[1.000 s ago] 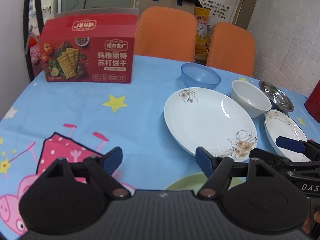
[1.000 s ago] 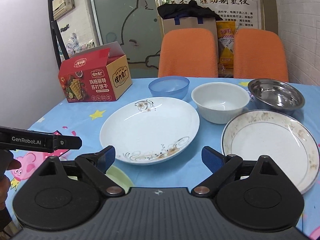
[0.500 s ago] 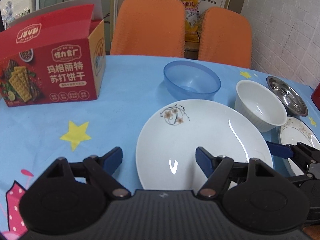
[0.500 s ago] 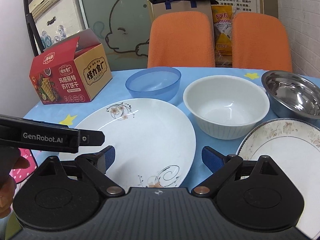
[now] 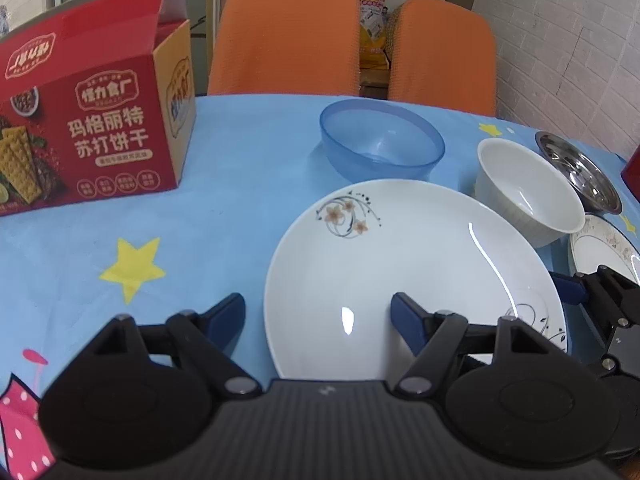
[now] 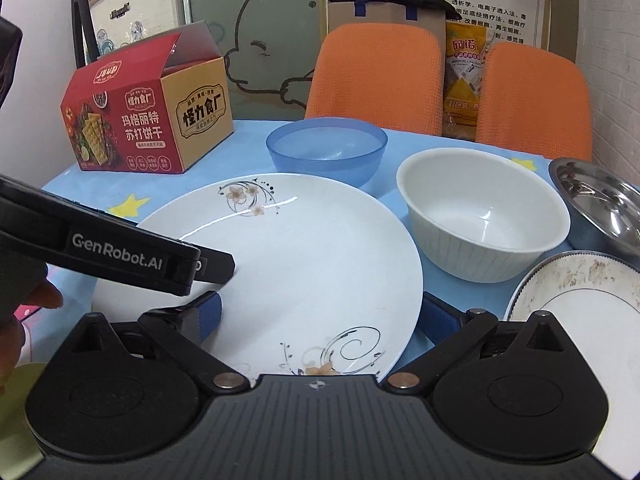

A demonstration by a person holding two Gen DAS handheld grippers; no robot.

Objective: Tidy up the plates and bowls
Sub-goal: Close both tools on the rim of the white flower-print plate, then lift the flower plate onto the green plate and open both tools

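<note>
A large white plate with flower prints [image 5: 412, 264] lies on the blue tablecloth; it also shows in the right wrist view [image 6: 304, 256]. Behind it stand a blue plastic bowl [image 5: 380, 146] [image 6: 326, 152], a white bowl [image 5: 528, 192] [image 6: 480, 216], a steel bowl [image 5: 580, 172] [image 6: 604, 204] and a smaller patterned plate [image 5: 604, 248] [image 6: 576, 300]. My left gripper [image 5: 318, 316] is open over the big plate's near left rim. My right gripper [image 6: 320, 316] is open, its jaws either side of the plate's near right part.
A red cracker box [image 5: 88, 136] [image 6: 148, 120] stands open at the back left of the table. Two orange chairs [image 5: 288, 32] [image 6: 532, 96] stand behind the table. A brick wall [image 5: 580, 60] is on the right.
Both grippers have moved forward toward the large white plate, so it now lies between and under their open jaws. The dishes have not moved.
</note>
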